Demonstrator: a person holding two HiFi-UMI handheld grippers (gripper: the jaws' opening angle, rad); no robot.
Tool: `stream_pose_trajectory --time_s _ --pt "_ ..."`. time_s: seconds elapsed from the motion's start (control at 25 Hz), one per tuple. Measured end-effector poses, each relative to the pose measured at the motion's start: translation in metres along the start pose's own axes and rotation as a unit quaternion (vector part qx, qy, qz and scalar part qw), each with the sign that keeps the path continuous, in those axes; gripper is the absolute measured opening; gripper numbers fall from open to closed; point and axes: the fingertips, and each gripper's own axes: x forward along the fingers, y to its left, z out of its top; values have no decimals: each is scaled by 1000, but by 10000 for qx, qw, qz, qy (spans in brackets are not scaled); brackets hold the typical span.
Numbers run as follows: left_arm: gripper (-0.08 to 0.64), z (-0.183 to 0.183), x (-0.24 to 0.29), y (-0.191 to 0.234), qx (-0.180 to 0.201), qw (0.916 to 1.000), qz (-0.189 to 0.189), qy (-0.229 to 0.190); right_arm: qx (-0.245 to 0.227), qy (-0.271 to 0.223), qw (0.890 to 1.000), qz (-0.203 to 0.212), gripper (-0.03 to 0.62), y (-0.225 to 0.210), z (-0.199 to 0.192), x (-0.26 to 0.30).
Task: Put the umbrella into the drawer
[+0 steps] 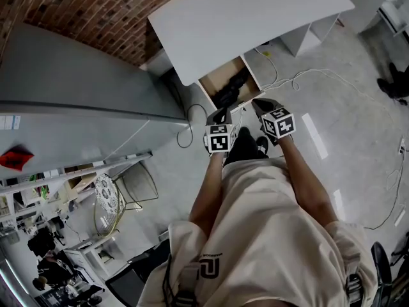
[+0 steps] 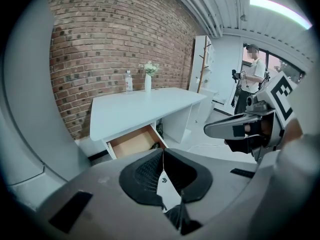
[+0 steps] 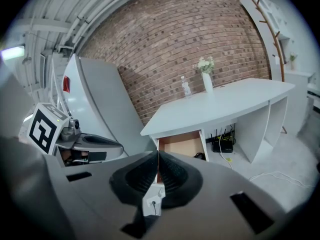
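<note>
The white desk (image 1: 249, 18) has its wooden drawer (image 1: 220, 75) pulled open. A black folded umbrella (image 1: 232, 88) lies inside it; only a dark end of the umbrella (image 2: 156, 145) shows in the left gripper view, and the same is true of the umbrella (image 3: 201, 156) in the right gripper view. My left gripper (image 1: 220, 116) hangs just in front of the drawer, jaws shut and empty. My right gripper (image 1: 261, 106) is beside it, also shut with nothing held. Seen along the jaws, the left gripper (image 2: 163, 152) and the right gripper (image 3: 158, 154) both point toward the drawer (image 3: 182, 145).
A tall grey cabinet (image 1: 77, 88) stands left of the desk against a brick wall (image 1: 96, 5). Cables (image 1: 300, 78) trail over the floor to the right. A vase (image 2: 148, 81) and a bottle (image 2: 129, 81) stand on the desk. A person (image 2: 252, 79) stands far off.
</note>
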Motion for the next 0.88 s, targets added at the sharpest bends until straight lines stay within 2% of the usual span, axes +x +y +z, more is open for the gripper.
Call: stream_pose_trajectory --time_s 0.24,0.48,0.88 --pt "11 -3 -1 2 7 9999 44 107 -283 212 9994 41 67 6 -7 0" --pt "11 0 1 1 72 9998 15 168 -127 148 9998 52 67 3 -4 0" --pt "11 -2 7 8 130 9995 50 268 -166 180 9997 50 67 1 -2 6"
